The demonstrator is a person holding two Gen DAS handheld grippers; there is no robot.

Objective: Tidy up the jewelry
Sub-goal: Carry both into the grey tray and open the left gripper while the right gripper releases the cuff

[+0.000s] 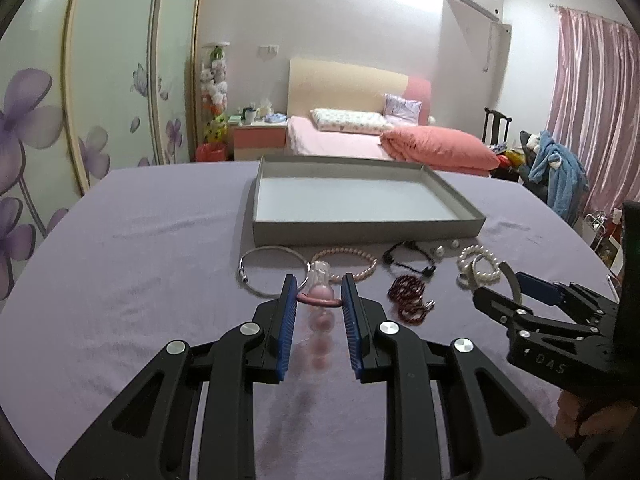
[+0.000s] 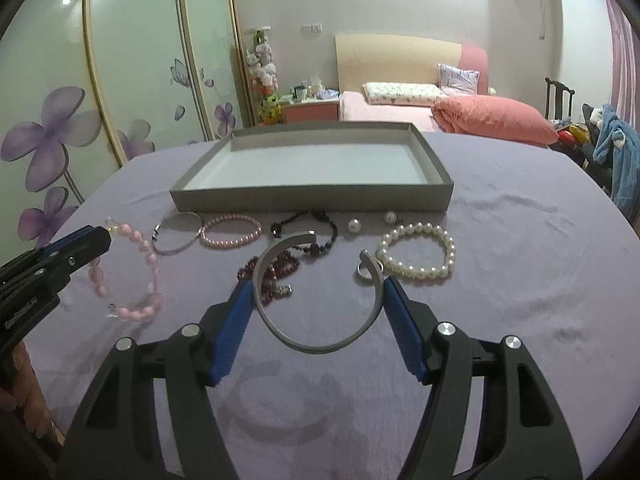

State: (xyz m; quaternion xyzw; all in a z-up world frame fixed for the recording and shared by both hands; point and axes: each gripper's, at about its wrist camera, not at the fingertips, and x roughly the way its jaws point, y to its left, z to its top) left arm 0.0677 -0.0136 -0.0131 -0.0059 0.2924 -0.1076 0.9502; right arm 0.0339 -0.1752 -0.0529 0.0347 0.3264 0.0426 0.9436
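Left gripper (image 1: 319,294) clamps pink bead bracelet (image 2: 128,276), lifted off cloth at tray's 7 o'clock; strand soft, floppy, light, likely to swing. Right gripper (image 2: 318,294) pinches grey open cuff (image 2: 320,346) across its width; cuff stiff, smooth, may slip or spring. Hold at cuff's sides, away from gap. Grey tray (image 2: 312,202) at 12 o'clock, empty.

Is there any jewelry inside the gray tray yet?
No, the gray tray shows only its bare pale floor, while the white pearl bracelet and the other pieces lie on the purple cloth in front of it.
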